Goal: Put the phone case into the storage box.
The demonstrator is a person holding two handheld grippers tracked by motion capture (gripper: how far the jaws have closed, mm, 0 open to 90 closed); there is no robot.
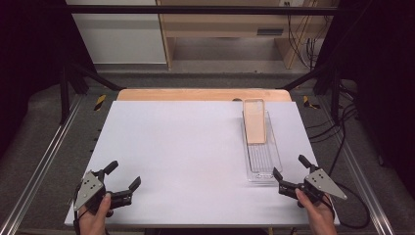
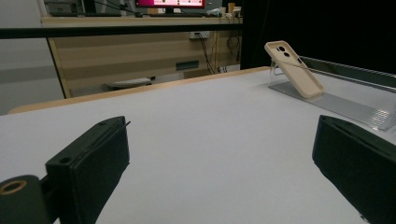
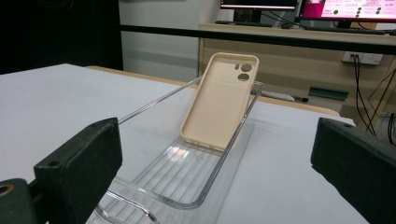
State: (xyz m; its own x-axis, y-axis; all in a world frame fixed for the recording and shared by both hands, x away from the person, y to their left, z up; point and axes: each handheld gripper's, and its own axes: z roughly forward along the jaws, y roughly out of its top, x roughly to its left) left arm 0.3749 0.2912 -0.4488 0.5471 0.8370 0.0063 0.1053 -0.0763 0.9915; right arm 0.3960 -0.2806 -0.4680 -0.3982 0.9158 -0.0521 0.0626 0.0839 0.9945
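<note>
Case (image 1: 255, 121) — beige, propped tilted in a clear tray (image 1: 266, 161), right of centre in the high view, upper end leaning on the tray's far end. Long axis running away from the near edge, in line with the tray. Right gripper (image 1: 288, 172) at lower right, jaws spread wide, just off the tray's near end and aimed up along it — clearly nearer. Left gripper (image 1: 125, 177) at lower left, likewise wide, well apart from the case. Likely a straight reach forward for the right.

No text, label, brand or number can be read: the monitor screens (image 3: 345, 8) at the upper right of the right gripper view are too blurred.
</note>
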